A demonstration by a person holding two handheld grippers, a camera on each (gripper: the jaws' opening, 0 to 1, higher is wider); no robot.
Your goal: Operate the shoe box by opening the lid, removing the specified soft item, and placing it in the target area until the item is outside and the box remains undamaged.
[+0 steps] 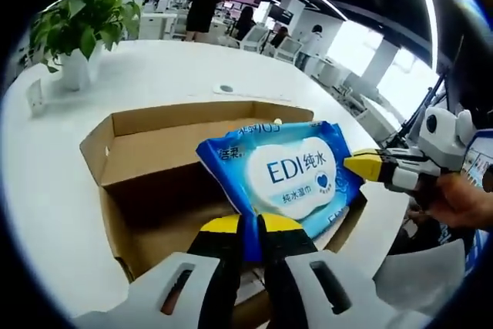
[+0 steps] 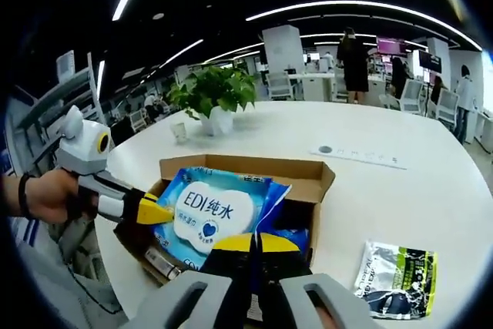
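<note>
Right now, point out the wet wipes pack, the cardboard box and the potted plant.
wet wipes pack (image 1: 296,175), left gripper view, on its white label.
cardboard box (image 1: 166,118), left gripper view, on the inner face of its far wall.
potted plant (image 2: 216,90), right gripper view, on its green leaves.

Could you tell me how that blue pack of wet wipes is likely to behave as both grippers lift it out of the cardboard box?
The wet wipes pack is a soft film pouch, so it will probably sag or bend between the left gripper and right gripper. Its glossy wrapper looks slippery. It seems unlikely to roll or break.
</note>
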